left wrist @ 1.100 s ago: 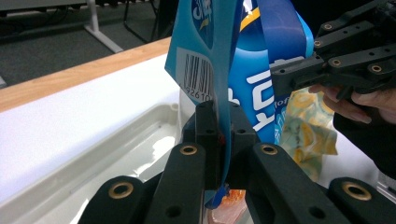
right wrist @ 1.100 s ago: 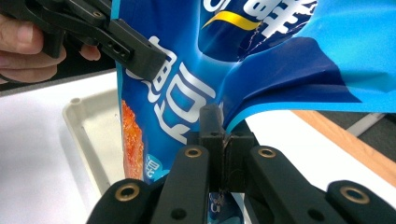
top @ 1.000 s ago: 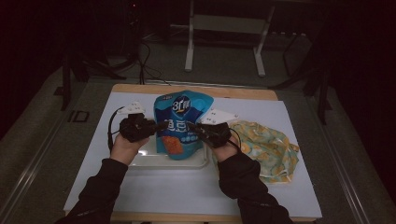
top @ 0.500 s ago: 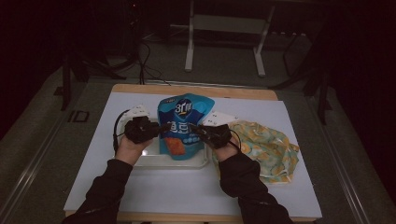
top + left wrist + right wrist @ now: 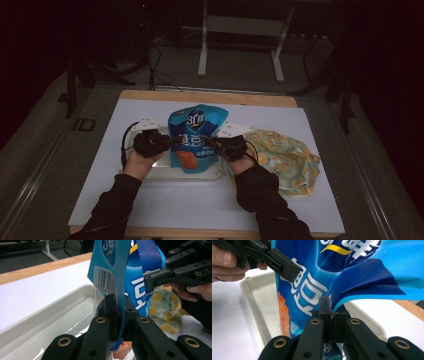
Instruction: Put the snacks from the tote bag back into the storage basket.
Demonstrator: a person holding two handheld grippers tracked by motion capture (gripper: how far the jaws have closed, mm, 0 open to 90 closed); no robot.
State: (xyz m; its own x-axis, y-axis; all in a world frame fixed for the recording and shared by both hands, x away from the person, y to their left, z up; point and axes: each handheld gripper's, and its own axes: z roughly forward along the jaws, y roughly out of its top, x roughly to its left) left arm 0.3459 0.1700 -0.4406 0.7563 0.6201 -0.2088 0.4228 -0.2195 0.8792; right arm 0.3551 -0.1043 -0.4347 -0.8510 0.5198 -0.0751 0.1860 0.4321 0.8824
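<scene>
While over tray (image 5: 210, 175), both tools pinch pouch (image 5: 196, 135).

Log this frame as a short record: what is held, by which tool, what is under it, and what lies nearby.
held item: glossy blue snack pouch with white lettering, upright
left tool: shut on the pouch's edge
right tool: shut on the opposite edge
below pouch: shallow white plastic tray
beside tray: crumpled yellow patterned cloth, on the person's right
surface: white sheet over a wooden table
</scene>
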